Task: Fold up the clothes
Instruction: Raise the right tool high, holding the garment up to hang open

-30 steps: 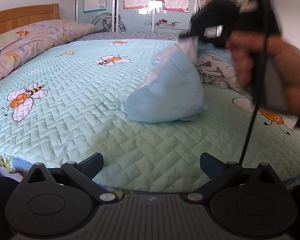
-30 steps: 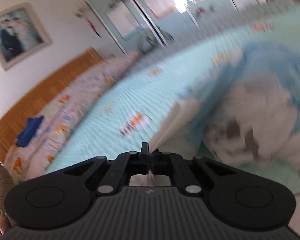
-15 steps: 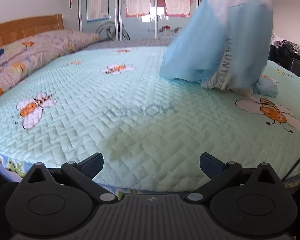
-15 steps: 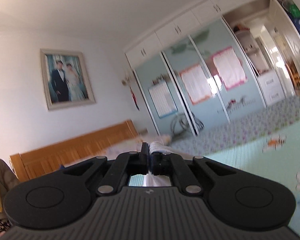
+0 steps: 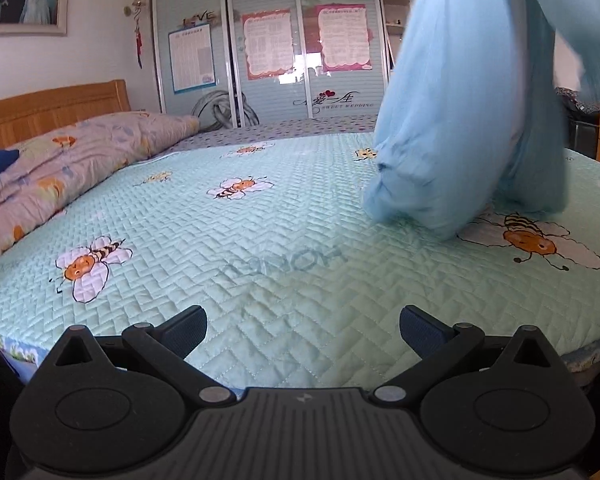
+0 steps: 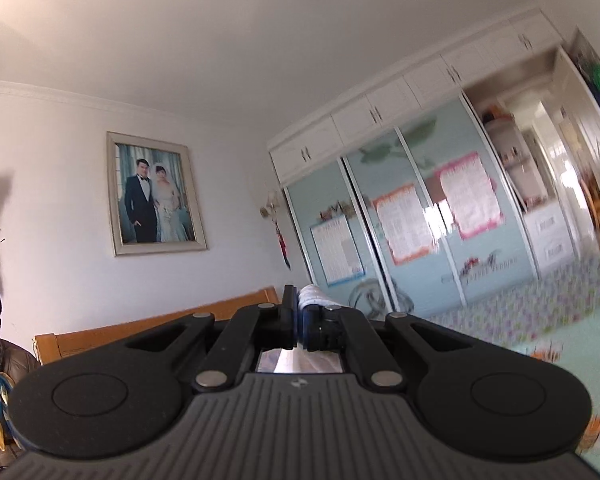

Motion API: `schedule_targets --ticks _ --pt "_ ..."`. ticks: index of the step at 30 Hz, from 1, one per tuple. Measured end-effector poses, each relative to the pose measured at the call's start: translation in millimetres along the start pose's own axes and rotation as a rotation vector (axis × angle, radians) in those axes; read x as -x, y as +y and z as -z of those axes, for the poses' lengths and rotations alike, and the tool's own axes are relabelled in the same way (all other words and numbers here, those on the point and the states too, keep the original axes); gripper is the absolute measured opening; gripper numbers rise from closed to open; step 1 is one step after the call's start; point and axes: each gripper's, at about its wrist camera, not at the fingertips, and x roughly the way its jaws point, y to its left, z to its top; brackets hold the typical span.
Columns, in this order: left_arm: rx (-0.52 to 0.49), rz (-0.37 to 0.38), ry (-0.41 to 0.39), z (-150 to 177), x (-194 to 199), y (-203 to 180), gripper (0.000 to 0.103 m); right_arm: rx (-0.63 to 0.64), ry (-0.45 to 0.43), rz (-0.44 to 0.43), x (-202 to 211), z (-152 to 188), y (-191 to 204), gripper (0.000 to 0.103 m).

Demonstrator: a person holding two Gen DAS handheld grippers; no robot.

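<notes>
Your right gripper [image 6: 299,326] has its jaws pressed together on a thin pinch of pale fabric, a small white roll of it poking out past the fingertips at 12 o'clock in the right wrist view, and it points up toward the wall and the tall mirrored wardrobe with white upper cupboards [image 6: 440,208]. In the left wrist view the light blue, soft knit garment [image 5: 460,120] hangs down from above the frame at about 1 to 2 o'clock, its lower end bunched and resting on the mint-green quilted bedspread printed with bees [image 5: 260,240], just beside a large bee print. Your left gripper [image 5: 302,322] is spread wide and empty, low over the near edge of the bed, well apart from the cloth. The main risk, as I judge it, is that narrow bite: with most of the garment's weight hanging from one small pinch, a quick swing could pull the fabric out and drop it in a heap. The hem is also crumpled on the bed, so you may grab two layers or a sleeve instead of a clean corner, and the fold would come out twisted. A loose panel at 2 o'clock could snag as you reach. Bring the left jaws in slowly and pick a single visible edge.
</notes>
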Motion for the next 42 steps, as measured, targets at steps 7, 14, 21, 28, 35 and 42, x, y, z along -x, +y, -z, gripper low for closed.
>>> schedule_targets --ticks 7,14,21,28,35,42 --pt "-0.031 0.030 -0.018 1 1 -6 0.102 0.025 -0.027 -0.015 4 -32 5 0.003" --pt "-0.039 0.042 -0.006 4 1 -5 0.102 -0.076 0.058 0.257 -25 2 -66 0.004" --pt "-0.037 0.045 0.023 6 -6 -6 0.102 -0.230 0.145 0.565 -6 56 -171 0.004" --pt "-0.062 0.053 0.049 8 -11 -15 0.102 -0.228 0.142 0.536 7 88 -174 0.004" --pt "-0.010 0.031 0.069 6 -10 -7 0.102 -0.180 0.129 0.319 -72 40 -90 0.004" --pt "0.106 -0.057 0.138 11 -15 27 0.102 -0.198 0.425 -0.009 -218 126 66 0.010"
